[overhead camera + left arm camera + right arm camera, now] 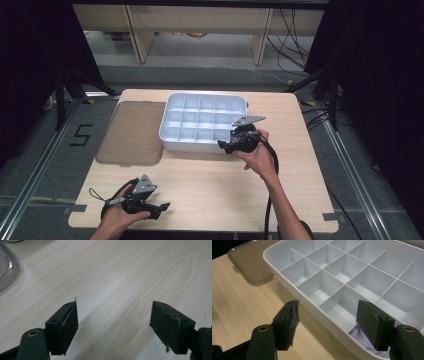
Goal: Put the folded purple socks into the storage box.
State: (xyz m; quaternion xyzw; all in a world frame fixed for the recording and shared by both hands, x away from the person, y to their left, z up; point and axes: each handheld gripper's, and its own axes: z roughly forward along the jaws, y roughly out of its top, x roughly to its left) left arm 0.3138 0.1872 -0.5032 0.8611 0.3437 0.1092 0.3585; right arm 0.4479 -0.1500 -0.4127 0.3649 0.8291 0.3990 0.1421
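While the left gripper (162,206) sits spread wide at lower left, the right gripper (223,145), jaws apart too, straddles the near wall of the white divided tray (200,107) mid-frame.

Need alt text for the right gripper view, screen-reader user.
The right gripper, jaws open, straddles the near wall of a white divided tray on a light wooden table. A pale lilac item lies in the nearest compartment, between the jaws. A smoky translucent lid lies flat beyond the tray's far corner.
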